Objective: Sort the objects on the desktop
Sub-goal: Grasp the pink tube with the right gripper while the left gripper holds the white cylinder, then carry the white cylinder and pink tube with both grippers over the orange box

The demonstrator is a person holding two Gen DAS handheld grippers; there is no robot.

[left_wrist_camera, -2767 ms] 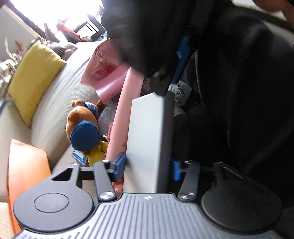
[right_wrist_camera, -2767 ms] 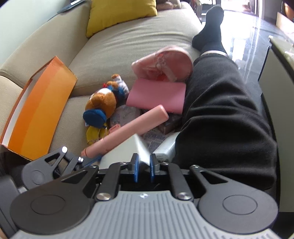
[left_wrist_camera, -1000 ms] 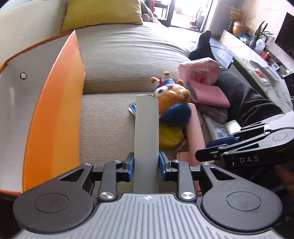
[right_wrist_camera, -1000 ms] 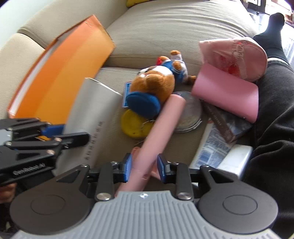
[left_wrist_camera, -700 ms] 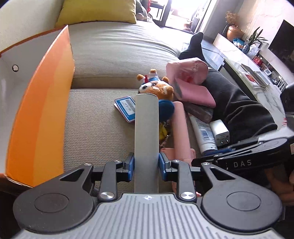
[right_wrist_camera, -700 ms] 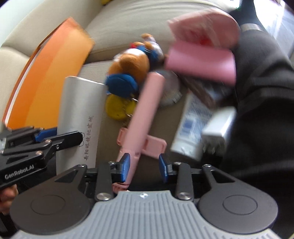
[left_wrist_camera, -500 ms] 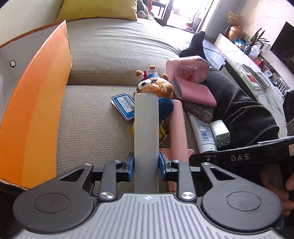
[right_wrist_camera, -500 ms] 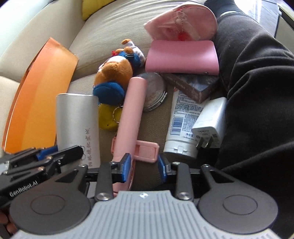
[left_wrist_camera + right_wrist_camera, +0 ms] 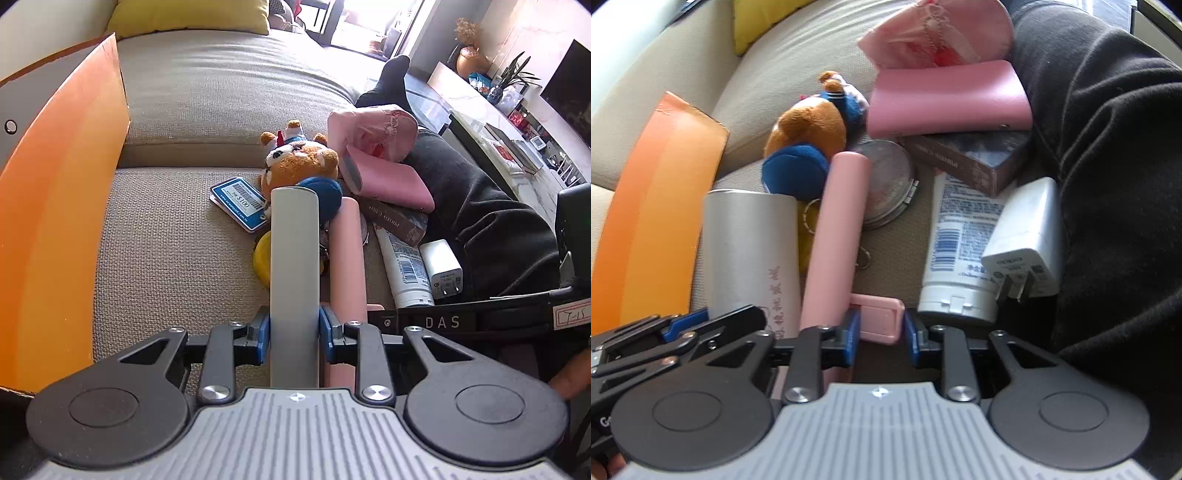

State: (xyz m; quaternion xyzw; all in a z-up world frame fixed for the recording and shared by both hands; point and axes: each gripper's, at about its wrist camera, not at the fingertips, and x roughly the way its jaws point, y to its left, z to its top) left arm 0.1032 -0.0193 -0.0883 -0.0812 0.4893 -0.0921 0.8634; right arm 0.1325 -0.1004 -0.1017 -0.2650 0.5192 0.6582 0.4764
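Observation:
My left gripper [image 9: 294,334] is shut on a flat silver-grey case [image 9: 294,266], held edge-on above the sofa seat; its broad face with printed characters shows in the right wrist view [image 9: 750,254]. My right gripper [image 9: 878,334] is open and empty, its jaws either side of the pink clip [image 9: 877,319] at the foot of a pink tube [image 9: 836,229]. The pile holds a plush bear [image 9: 299,166], a white cream tube [image 9: 958,240], a white charger [image 9: 1025,240], a round compact [image 9: 886,184] and a pink wallet [image 9: 945,99].
An orange box [image 9: 55,206] stands open at the left. A blue price tag [image 9: 238,203] lies on the seat. A pink pouch [image 9: 373,133] and brown carton [image 9: 967,155] lie beside a person's black-trousered leg [image 9: 491,225] on the right. A yellow cushion [image 9: 188,16] lies behind.
My left gripper swung the case from upright by the leg to level over the seat, then drifted right off the orange box. My right gripper opened and lowered around the pink clip.

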